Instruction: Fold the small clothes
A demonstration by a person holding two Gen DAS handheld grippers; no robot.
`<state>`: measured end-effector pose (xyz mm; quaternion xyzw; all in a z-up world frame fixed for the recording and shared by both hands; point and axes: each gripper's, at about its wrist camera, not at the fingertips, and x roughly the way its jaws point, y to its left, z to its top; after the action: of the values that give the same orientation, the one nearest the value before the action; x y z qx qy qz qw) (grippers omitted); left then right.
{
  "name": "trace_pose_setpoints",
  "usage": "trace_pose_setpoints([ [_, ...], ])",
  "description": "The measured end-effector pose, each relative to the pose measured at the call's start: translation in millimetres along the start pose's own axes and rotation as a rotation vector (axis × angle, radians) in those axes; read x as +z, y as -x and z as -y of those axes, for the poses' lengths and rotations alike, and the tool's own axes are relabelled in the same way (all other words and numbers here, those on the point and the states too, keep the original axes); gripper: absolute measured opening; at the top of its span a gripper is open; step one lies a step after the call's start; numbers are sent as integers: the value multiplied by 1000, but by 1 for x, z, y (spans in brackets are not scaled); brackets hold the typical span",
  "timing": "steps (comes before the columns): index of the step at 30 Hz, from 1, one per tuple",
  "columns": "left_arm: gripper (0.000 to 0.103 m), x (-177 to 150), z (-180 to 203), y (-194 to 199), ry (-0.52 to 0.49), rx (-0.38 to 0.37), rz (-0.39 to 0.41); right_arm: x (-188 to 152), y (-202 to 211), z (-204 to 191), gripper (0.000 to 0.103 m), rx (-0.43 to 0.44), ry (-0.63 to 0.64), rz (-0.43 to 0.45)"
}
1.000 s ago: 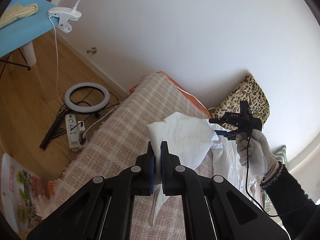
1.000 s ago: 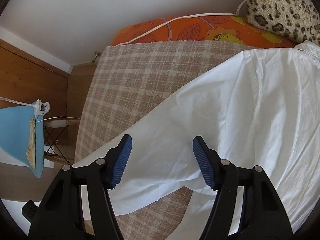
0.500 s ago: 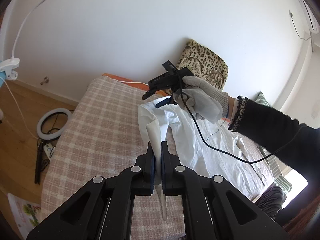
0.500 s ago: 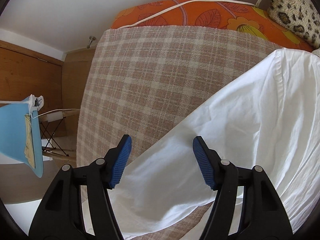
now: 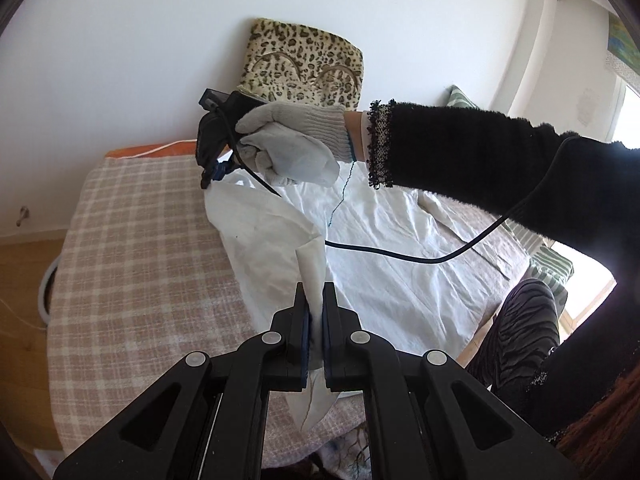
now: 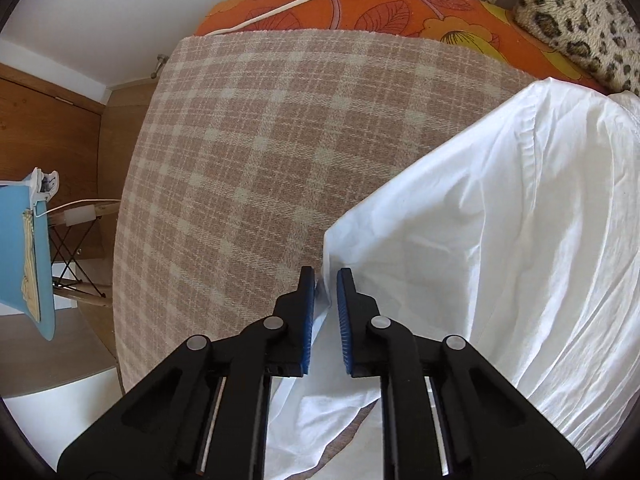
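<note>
Both grippers have hold of the same white shirt [image 5: 400, 280], which lies spread across the checked blanket [image 5: 140, 260] on the bed, filling the middle and right of the left wrist view. The left gripper [image 5: 314, 320], at the bottom centre of that view, is pinched tight on a narrow strip of the shirt, likely a sleeve end, which stands up between its pads and hangs out below them. The right gripper [image 6: 322, 300] has just been closing; its jaws stand nearly together on the shirt's edge at the lower middle of its own view, with white fabric caught between the blue pads [image 6: 307, 320]. In the left wrist view the gloved right hand [image 5: 288, 148] carries it at the upper left of the shirt, near the leopard-print cushion [image 5: 304, 64].

To my eye the step in hand is folding this side of the shirt inward. Done well, both pinches would travel together, keeping the edge between them taut but not stretched, so that the fold line comes out straight. I would lift just enough to clear the blanket, since dragging could rumple it. The black cable [image 5: 400, 254] trailing across the shirt could get trapped under the fold.
</note>
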<state>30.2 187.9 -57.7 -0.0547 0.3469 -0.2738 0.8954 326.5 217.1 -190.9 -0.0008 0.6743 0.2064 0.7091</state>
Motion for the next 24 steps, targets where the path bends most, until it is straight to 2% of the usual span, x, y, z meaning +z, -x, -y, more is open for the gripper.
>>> trace_pose_setpoints([
  [2, 4, 2, 11, -6, -39, -4, -15, -2, 10, 5, 5, -4, 23, 34],
  [7, 4, -3, 36, -28, -108, -29, -95, -7, 43, 33, 2, 55, 11, 107],
  [14, 4, -23, 72, -71, -221, -44, -232, -35, 71, 93, 2, 67, -24, 170],
  [19, 4, -39, 81, -90, -274, -15, -308, -58, 69, 140, 2, 35, -79, 167],
  [24, 13, -49, 79, -95, -284, 45, -376, -71, 50, 160, 2, 15, -112, 155],
])
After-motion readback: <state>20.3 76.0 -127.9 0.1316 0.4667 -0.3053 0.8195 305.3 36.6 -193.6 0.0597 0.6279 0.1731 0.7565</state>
